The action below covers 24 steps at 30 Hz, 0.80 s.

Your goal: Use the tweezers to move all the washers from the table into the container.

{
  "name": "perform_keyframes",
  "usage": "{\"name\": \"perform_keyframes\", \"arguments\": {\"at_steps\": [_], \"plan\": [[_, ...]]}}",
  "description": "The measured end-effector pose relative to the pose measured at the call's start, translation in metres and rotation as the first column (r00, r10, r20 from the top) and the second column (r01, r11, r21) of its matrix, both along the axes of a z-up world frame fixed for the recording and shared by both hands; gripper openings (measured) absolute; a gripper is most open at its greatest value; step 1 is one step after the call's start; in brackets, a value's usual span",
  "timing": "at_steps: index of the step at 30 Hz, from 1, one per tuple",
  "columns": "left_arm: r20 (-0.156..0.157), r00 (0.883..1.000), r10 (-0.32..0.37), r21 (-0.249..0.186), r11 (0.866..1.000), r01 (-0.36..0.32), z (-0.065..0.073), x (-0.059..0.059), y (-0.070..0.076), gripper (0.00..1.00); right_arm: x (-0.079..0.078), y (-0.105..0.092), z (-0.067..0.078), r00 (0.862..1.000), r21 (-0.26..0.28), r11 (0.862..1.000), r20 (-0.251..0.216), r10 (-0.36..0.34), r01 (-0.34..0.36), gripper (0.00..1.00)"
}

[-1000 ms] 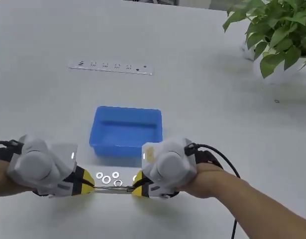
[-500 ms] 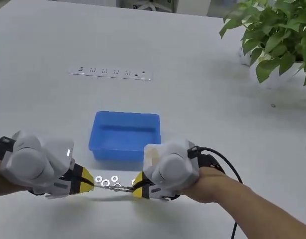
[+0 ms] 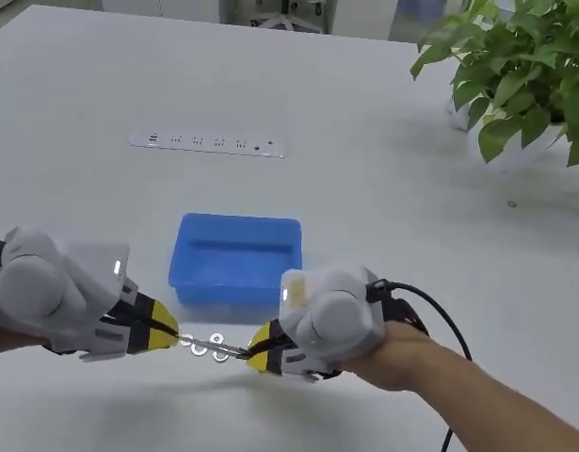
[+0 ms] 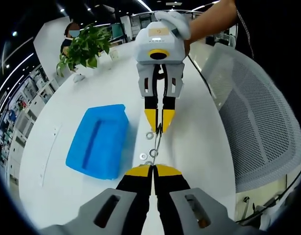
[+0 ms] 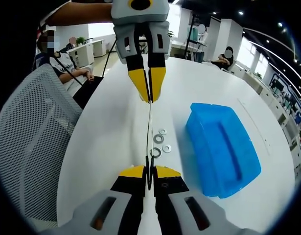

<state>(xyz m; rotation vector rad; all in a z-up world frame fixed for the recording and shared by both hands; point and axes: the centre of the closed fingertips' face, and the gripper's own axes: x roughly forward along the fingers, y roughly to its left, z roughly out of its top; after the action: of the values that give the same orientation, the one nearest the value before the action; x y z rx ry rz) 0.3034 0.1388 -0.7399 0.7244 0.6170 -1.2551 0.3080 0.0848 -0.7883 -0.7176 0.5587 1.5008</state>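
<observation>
Two holders on one pair of tweezers (image 5: 150,128): left gripper (image 3: 172,331) and right gripper (image 3: 254,352), fingers of each clenched on opposite ends, long axis running fingertip to fingertip. Several washers (image 5: 158,139) lie on the bench (image 3: 383,188) just beside that line, toward the blue container (image 3: 237,247); open bench elsewhere.

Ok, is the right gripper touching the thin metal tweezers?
Touching. In the right gripper view, the right gripper has its yellow-tipped jaws shut on one end of the thin metal tweezers, with no gap visible.
</observation>
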Motion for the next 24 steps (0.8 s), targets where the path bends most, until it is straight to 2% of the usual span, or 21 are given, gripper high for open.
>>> {"name": "perform_keyframes", "arguments": {"at_steps": [14, 24], "plan": [[0.018, 1.0, -0.022, -0.015, 1.0, 0.023, 0.017, -0.001, -0.01, 0.05, -0.005, 0.001, -0.001, 0.999, 0.034, 0.999, -0.018, -0.035, 0.035, 0.07], [0.032, 0.998, -0.045, -0.035, 0.998, 0.046, 0.029, -0.002, -0.023, 0.05, -0.008, 0.003, -0.002, 0.999, 0.041, 0.998, -0.028, -0.04, 0.041, 0.07]]}}
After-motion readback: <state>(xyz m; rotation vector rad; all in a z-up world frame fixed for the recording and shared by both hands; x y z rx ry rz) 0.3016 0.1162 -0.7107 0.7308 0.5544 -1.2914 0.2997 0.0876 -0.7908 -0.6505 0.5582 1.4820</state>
